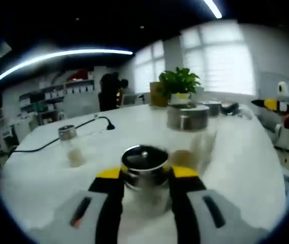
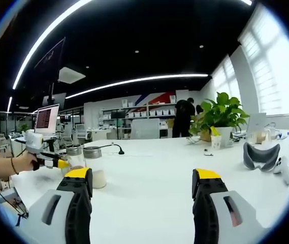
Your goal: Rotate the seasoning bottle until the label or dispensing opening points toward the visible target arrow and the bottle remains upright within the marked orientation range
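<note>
Centrally, steel-capped seasoning bottle (image 1: pixel 145 170) between jaws

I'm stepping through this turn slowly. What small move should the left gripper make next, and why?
Probably begin a slow twist of the seasoning bottle about its upright axis. The left gripper already has its jaws closed against the bottle's sides below the metal cap, and the bottle stands upright on the white table. No target arrow is visible, so turn only a little. The right gripper is open and apart.

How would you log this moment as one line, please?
left gripper: jaws around seasoning bottle | right gripper: open, empty | bottle upright on table
</note>
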The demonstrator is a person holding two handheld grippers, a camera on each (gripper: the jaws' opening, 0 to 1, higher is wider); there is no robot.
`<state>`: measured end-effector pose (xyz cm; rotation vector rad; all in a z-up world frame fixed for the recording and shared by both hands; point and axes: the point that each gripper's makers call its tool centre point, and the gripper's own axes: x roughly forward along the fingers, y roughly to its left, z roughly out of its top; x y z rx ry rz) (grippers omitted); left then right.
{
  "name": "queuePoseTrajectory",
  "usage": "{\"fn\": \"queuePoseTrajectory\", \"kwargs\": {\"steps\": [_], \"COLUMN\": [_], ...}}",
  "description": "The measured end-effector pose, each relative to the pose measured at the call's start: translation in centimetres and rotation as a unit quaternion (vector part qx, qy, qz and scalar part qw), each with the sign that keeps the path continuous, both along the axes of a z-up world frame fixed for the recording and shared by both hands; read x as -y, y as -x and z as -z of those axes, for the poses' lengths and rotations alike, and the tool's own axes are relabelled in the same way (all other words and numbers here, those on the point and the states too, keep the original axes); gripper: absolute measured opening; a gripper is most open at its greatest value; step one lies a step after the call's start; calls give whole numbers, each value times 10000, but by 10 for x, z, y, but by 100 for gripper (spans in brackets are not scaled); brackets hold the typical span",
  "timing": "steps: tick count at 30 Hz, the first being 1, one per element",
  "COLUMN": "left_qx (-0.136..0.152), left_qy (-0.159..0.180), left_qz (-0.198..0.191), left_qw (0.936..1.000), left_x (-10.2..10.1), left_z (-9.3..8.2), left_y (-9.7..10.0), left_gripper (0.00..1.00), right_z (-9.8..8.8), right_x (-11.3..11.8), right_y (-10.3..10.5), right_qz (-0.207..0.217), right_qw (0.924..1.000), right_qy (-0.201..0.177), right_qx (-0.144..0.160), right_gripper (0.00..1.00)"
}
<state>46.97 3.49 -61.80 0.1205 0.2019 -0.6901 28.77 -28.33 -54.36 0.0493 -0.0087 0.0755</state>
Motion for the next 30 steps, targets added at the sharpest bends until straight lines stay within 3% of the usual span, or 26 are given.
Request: {"fn": "queuePoseTrajectory", "kwargs": {"steps": [5,14,30], "left_qx": [56,239,94], "left_qy": [244,254,372], "left_qz": [-761,-1436,-1420], "left_qw": [9968,9890,9891], "left_x": [-3,-4,-3], "left_z": [0,1,7], "left_y": [0,3,0], "left_gripper": [37,37,36], "right_z": [1,1,2], "right_x": [0,1,1], "right_y": [0,0,-1], "right_qz": [5,0,-14], "right_qw": [10000,10000,10000], "right_qy": [-14,-24,-48], "right_qx": [-7,-9,-29], "right_gripper": [83,83,82]}}
